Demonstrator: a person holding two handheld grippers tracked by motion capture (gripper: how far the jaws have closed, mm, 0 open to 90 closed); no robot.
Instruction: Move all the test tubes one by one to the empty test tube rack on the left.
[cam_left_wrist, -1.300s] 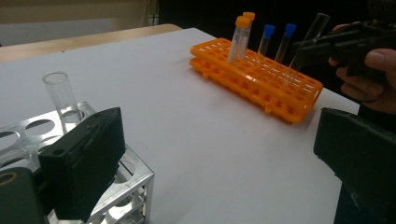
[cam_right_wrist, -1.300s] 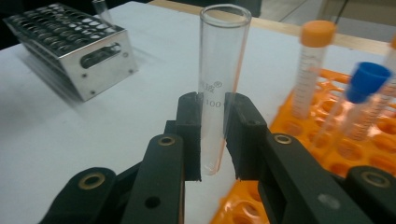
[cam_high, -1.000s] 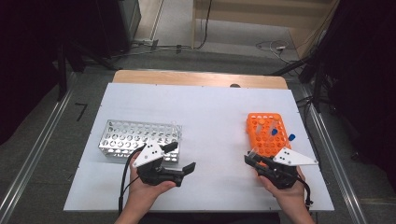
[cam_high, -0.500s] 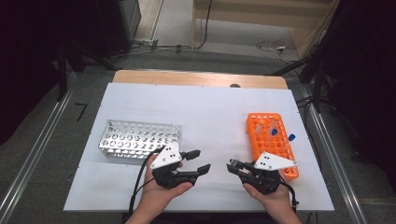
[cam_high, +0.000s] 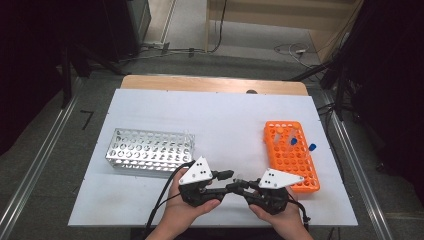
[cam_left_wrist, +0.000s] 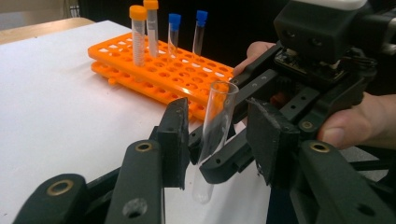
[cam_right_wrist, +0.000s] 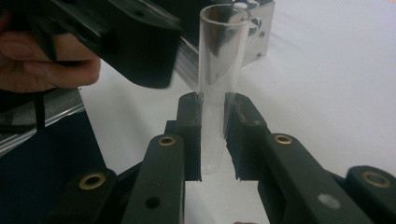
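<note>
Even overhead light on my flat white tabletop (cam_high: 225, 120), soft faint shadows, dark dim room beyond its edges, pale glare on the clear glass test tube (cam_right_wrist: 219, 70) between my black jaws, near jaws blurred, high view soft and grainy

On the table (cam_high: 225, 115), the metal rack (cam_high: 150, 151) lies left, the plastic rack (cam_high: 290, 157) right, well apart.

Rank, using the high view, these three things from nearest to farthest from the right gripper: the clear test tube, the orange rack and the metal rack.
1. Clear test tube: between the right gripper jaws, at the table's front middle.
2. Orange rack: just beyond the gripper, on the table's right side.
3. Metal rack: across the table on the left, past the left gripper.
</note>
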